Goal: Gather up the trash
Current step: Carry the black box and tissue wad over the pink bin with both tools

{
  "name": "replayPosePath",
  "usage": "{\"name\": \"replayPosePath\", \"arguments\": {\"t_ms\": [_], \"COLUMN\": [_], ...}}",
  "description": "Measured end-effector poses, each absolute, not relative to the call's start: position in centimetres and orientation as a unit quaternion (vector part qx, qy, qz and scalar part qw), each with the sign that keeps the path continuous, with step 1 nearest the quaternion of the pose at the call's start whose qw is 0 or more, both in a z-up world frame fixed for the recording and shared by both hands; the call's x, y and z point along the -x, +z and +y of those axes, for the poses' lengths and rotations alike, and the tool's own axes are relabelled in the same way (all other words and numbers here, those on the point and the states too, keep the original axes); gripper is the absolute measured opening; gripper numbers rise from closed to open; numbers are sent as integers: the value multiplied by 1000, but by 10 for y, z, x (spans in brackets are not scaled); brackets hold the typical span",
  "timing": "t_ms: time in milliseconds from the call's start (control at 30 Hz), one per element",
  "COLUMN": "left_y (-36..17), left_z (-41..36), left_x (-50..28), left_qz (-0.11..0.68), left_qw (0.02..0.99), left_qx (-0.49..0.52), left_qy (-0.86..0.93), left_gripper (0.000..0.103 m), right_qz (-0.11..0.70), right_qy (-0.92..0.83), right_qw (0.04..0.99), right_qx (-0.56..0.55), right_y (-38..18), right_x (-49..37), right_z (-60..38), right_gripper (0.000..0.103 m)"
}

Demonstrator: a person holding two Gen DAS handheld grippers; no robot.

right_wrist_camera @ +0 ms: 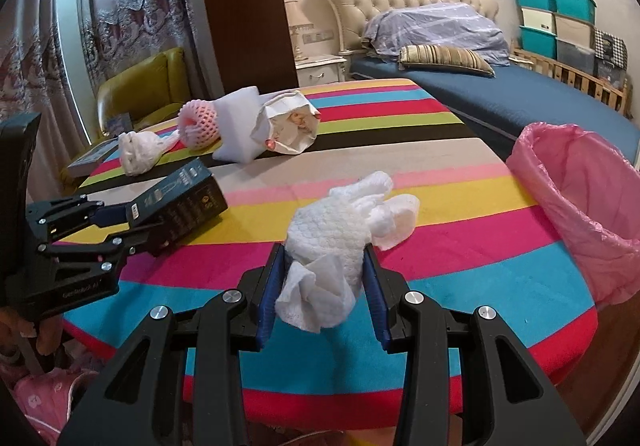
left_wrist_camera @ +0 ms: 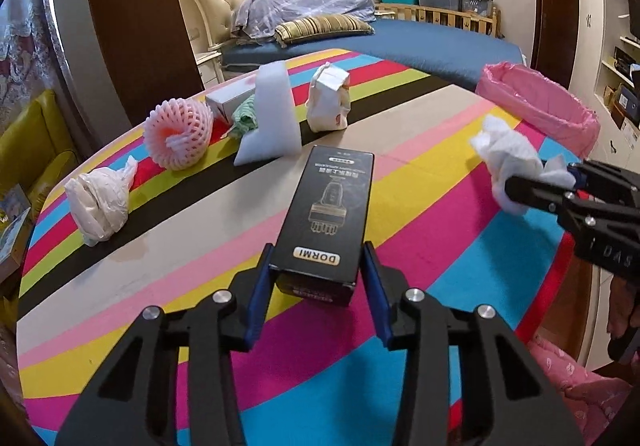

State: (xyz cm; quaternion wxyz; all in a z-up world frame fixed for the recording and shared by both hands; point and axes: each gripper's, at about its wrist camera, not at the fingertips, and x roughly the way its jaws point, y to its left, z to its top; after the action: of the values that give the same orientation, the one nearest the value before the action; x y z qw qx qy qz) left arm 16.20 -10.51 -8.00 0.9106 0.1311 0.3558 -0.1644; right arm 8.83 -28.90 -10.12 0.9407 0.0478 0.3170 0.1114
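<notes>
A: What is each gripper doing?

B: Your left gripper (left_wrist_camera: 318, 266) grasps the near end of a black box (left_wrist_camera: 330, 214); its far end rests on the striped desk (left_wrist_camera: 420, 246). The box's underside is hidden. Your right gripper (right_wrist_camera: 324, 266) is clenched on crumpled white tissue (right_wrist_camera: 340, 242).

A: And the bin?

B: The pink-lined bin (right_wrist_camera: 580, 206) stands ahead to the right of your right gripper, its far edge cut off. More trash lies beyond your left gripper: a foam net (left_wrist_camera: 178, 132) and a white bag (left_wrist_camera: 98, 202).
</notes>
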Motion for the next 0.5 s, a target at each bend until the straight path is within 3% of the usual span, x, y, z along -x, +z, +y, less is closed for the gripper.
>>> {"name": "replayPosePath", "arguments": {"t_ms": [167, 233, 333, 367, 400, 500], "left_y": [-86, -87, -87, -88, -89, -89], "left_z": [-109, -111, -118, -121, -123, -130], "left_x": [-164, -167, -170, -172, -173, -169], "left_qz": [385, 386, 377, 376, 376, 362], "left_qw": [897, 897, 901, 900, 900, 904], "left_qx": [-108, -106, -115, -120, -124, -135], "left_qy": [-191, -189, -183, -183, -183, -182], "left_gripper": [45, 58, 60, 52, 39, 37], "right_qz": [312, 311, 313, 314, 314, 315], "right_qy": [111, 110, 109, 108, 108, 109], "right_qw": [942, 942, 942, 942, 942, 941], "right_qx": [-52, -53, -54, -54, -54, -52], "right_y": [-99, -99, -100, -100, -101, -102], "right_x": [-84, -84, -85, -85, -84, -84], "right_z": [-292, -293, -295, -295, -294, -295], "right_gripper": [38, 38, 38, 38, 38, 38]}}
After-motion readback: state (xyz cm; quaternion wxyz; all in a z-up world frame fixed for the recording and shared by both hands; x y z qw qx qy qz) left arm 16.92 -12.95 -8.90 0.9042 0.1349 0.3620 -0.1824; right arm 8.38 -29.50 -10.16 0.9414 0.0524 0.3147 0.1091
